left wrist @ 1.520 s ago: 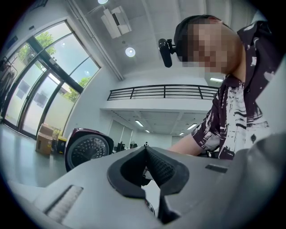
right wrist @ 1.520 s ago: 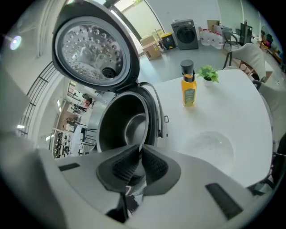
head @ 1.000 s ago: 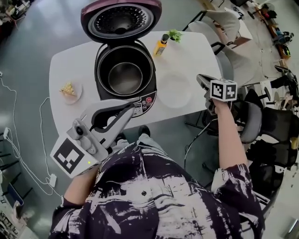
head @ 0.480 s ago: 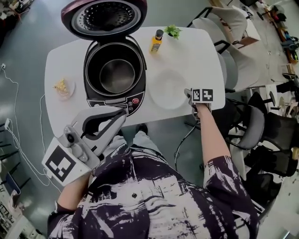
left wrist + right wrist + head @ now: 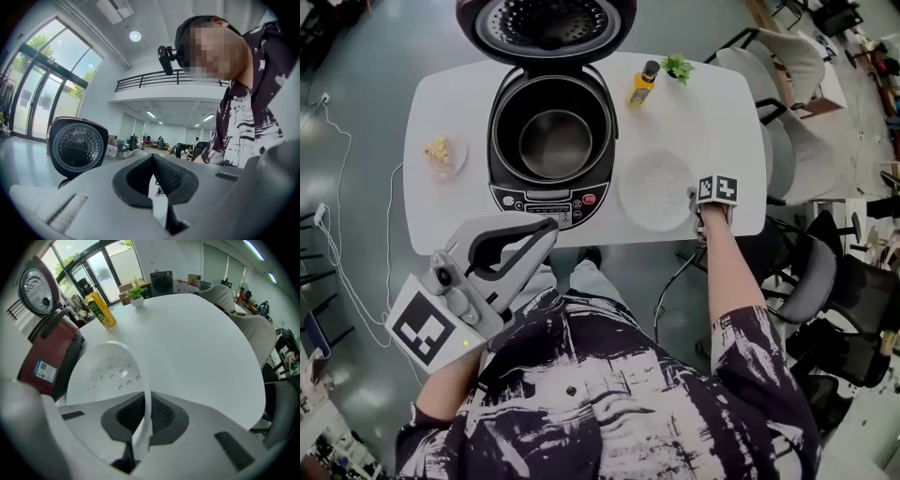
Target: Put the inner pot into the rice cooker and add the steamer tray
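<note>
Now your right gripper [image 5: 146, 403] points steeply down at the near right part of the surface [image 5: 712, 103]. Its fingers have just been closing and pinch the near rim of the white steamer tray [image 5: 654, 186]. That tray sits on the surface just right of the rice cooker [image 5: 551, 195]. The cooker's lid [image 5: 546, 23] stands open, and the inner pot [image 5: 555, 142] is already inside. Your left gripper [image 5: 549, 228] hangs level off the near edge, its fingers pressed together on nothing. A yellow bottle [image 5: 642, 84] and a small plant [image 5: 678, 67] stand at the far side.
</note>
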### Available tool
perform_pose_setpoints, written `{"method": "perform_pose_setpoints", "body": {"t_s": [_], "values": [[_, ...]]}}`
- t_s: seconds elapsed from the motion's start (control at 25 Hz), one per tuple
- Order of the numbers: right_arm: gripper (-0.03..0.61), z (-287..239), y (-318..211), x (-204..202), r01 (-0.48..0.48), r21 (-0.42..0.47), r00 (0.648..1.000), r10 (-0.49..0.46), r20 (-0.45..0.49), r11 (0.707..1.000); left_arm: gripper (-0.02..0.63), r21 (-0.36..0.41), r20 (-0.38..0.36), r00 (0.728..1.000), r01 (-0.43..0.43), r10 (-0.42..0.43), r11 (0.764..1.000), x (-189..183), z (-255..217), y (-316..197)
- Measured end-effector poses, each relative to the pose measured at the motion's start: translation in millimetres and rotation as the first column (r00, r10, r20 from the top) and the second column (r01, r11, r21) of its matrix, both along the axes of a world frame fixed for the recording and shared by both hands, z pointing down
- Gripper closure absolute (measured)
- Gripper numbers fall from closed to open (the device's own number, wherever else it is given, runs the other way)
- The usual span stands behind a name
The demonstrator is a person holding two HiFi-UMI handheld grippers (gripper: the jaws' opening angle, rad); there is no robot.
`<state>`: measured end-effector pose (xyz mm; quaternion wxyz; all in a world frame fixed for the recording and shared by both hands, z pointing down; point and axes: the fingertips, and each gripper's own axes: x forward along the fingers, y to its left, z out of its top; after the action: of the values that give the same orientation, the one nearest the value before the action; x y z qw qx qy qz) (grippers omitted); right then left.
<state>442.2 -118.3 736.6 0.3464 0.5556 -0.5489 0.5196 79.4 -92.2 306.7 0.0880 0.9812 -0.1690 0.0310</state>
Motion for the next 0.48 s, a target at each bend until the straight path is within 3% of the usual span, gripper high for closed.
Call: {"method": "perform_pose_setpoints", "body": {"t_s": [0.2,0.32,0.48], "values": [[0.572,-32,-6,-7,0.024,0.001,0.999,-0.024,0.039,1.000,0.609,0.028,-0.019,1.000,0.003,-0.002,1.000,-8,-6,-1],[0.572,-89,-22,-16,0.076,0.076,0.995,-0.080,0.056,0.994,0.609,0.041,-0.049,0.999,-0.011,0.013,0.999,-14,-14,-2],[0.572,-186,-54,-43,0.167,0.205,0.984,-0.176,0.029,0.964,0.609,0.067,-0.099,0.994,-0.037,0.044,0.997,-26,-28,0]]}}
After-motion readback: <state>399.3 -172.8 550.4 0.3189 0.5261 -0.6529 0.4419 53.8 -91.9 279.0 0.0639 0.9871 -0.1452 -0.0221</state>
